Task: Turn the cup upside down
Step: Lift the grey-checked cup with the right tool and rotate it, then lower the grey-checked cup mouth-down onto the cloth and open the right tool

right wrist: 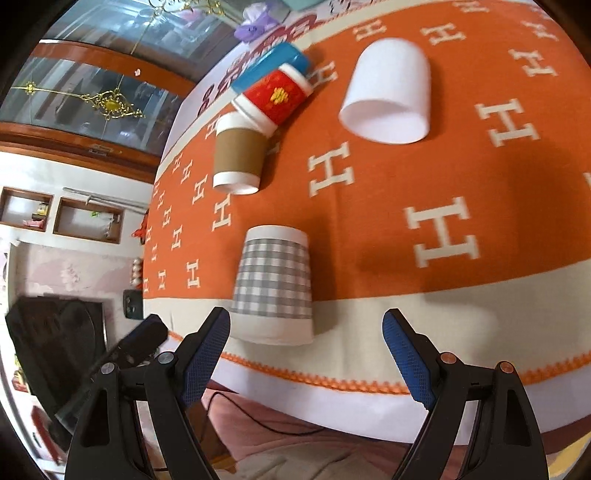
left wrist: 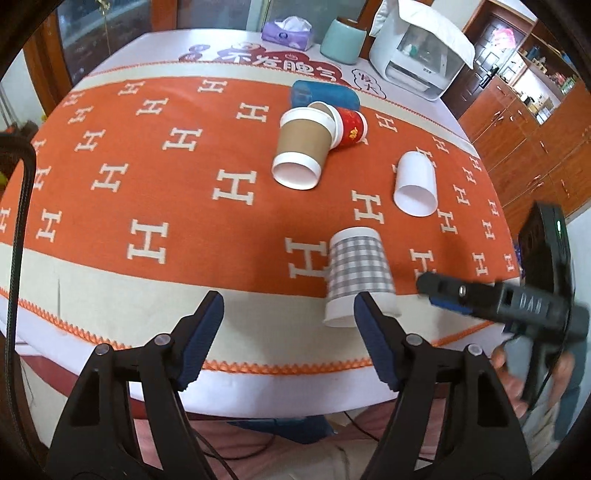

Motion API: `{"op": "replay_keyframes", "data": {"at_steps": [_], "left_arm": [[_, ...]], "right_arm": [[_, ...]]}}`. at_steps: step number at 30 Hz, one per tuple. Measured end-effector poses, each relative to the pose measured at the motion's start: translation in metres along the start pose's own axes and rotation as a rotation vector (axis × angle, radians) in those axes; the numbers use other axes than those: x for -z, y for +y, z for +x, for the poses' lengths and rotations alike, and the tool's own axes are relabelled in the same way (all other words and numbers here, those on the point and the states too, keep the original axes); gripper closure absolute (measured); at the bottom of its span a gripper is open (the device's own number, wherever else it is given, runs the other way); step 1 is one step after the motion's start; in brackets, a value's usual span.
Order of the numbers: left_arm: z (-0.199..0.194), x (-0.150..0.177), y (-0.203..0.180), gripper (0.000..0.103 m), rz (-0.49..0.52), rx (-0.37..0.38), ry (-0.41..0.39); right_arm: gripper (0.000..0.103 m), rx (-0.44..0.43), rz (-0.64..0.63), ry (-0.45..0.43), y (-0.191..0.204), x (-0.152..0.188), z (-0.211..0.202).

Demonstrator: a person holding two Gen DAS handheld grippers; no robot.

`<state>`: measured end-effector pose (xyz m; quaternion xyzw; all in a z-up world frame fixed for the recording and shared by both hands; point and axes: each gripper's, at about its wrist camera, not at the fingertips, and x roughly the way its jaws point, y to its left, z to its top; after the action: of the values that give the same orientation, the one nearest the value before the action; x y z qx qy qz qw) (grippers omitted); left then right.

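Observation:
A grey checked paper cup (left wrist: 356,271) stands upside down near the table's front edge, mouth down; it also shows in the right wrist view (right wrist: 273,284). My left gripper (left wrist: 288,321) is open and empty, its right finger just in front of the cup. My right gripper (right wrist: 306,339) is open and empty, just in front of the cup; it shows blurred at the right in the left wrist view (left wrist: 480,295). A plain white cup (left wrist: 415,182) lies on its side further back, also in the right wrist view (right wrist: 388,92).
A brown-sleeved cup (left wrist: 301,147), a red cup (left wrist: 347,127) and a blue cup (left wrist: 325,94) lie in a cluster mid-table on the orange H-pattern cloth (left wrist: 147,166). A tissue box (left wrist: 288,33), teal container (left wrist: 341,40) and white appliance (left wrist: 417,55) stand at the far edge.

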<state>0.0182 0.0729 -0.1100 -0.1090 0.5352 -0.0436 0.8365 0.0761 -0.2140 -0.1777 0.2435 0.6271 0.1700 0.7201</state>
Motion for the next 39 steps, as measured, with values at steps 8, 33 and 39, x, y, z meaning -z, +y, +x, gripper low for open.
{"op": "replay_keyframes", "data": {"at_steps": [8,33,39], "left_arm": [[0.019,0.007,0.011,0.044,0.02,0.005,0.018],[0.035,0.008,0.038,0.049,0.017,0.009,-0.014],[0.034,0.009,0.039,0.049,-0.021,-0.028,-0.086]], "right_arm": [[0.017,0.019,-0.037,0.064,0.027,-0.016,0.025],[0.042,0.071,-0.186,0.085,0.072,-0.021,0.079],[0.042,0.118,-0.377,-0.251,0.086,0.007,0.054]]}}
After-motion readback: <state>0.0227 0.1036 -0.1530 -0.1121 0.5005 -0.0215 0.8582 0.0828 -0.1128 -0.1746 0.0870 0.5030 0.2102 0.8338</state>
